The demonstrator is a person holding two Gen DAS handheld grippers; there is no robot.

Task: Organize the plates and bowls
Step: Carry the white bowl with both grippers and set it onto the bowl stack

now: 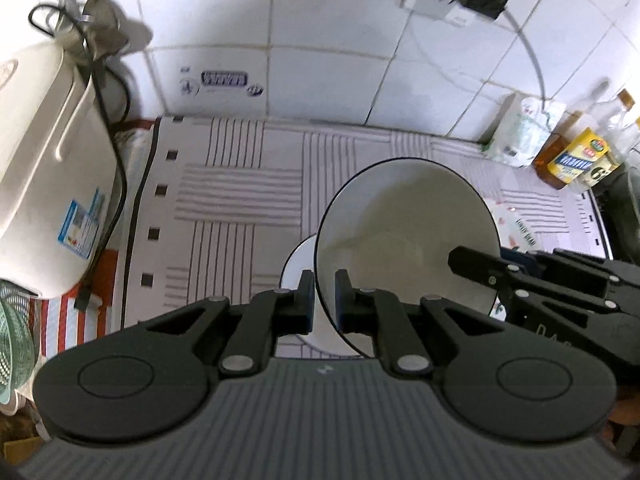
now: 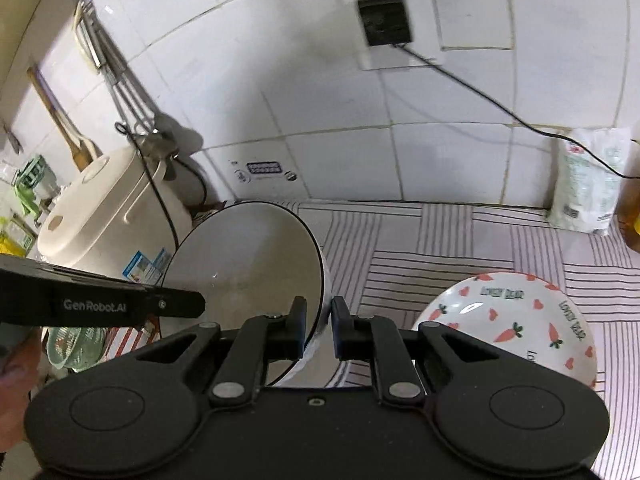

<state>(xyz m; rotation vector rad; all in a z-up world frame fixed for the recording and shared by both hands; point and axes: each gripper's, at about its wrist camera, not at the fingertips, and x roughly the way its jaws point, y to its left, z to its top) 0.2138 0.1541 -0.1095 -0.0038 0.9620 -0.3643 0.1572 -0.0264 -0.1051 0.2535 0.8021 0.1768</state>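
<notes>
Above the striped mat (image 1: 240, 184), a black-rimmed bowl (image 1: 408, 240) hung tilted; the left gripper (image 1: 322, 300) pinched its left rim, the right gripper (image 2: 318, 328) its right rim; to its right sat the carrot-patterned bowl (image 2: 516, 320), nearer the right gripper.

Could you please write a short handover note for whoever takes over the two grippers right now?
Left gripper: shut on the rim of the black-rimmed bowl.
Right gripper: shut on the opposite rim of the same bowl, so both carry it, tilted, above the striped mat.
A white dish lies on the mat under the bowl; the carrot-pattern bowl sits on the mat to the right, near the right gripper.
Done: the bowl is lifted.
Left: set it down or stack it, probably with the other dishes, then release both grips.
</notes>
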